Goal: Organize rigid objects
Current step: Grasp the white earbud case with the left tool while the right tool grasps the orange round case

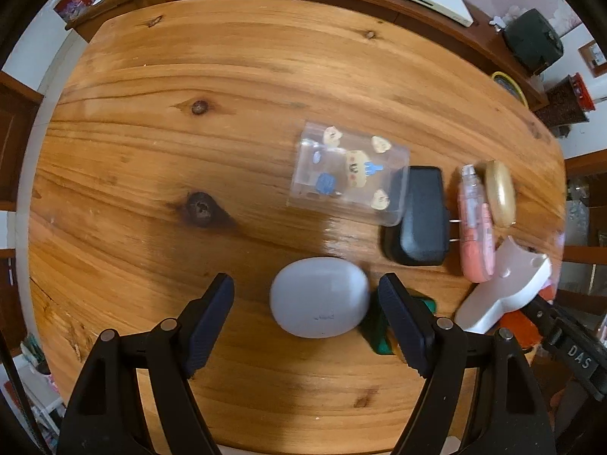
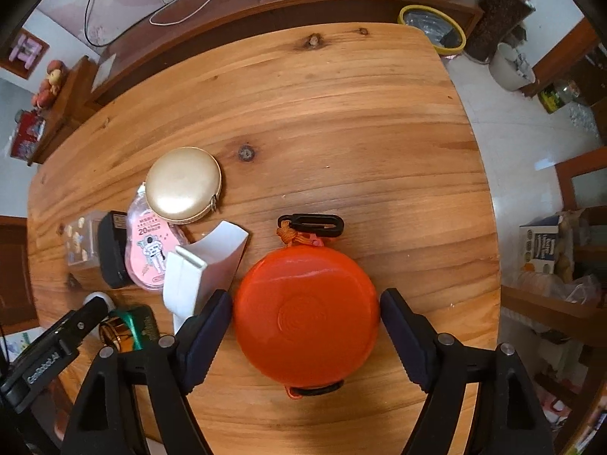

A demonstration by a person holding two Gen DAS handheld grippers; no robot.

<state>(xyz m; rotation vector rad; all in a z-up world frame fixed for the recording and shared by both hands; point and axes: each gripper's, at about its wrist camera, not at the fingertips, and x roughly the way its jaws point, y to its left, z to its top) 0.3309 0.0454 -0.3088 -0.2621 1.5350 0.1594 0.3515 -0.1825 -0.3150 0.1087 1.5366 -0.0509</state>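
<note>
Though both claws gape, nothing held yet:
L gripper [image 1: 306, 316]: open astride white case [image 1: 320, 297]; smooth shell, may squirt out.
R gripper [image 2: 305, 328]: open round orange case [image 2: 306, 316]; may nudge white holder [image 2: 205, 265] near table's [image 2: 341, 113] front edge.

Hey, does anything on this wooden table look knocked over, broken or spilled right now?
Nothing stands out. The orange round case, gold compact, pink correction tape, black charger and white earbud case all lie flat and intact; no spill shows on the table.

Green tin [image 1: 383, 335] mostly hidden behind the left claw's finger [image 1: 404, 326]. Orange case [image 1: 519, 328] barely visible past the white holder [image 1: 504, 288]. Lettering on the pink tape dispenser [image 2: 151, 250] mostly unreadable.
</note>
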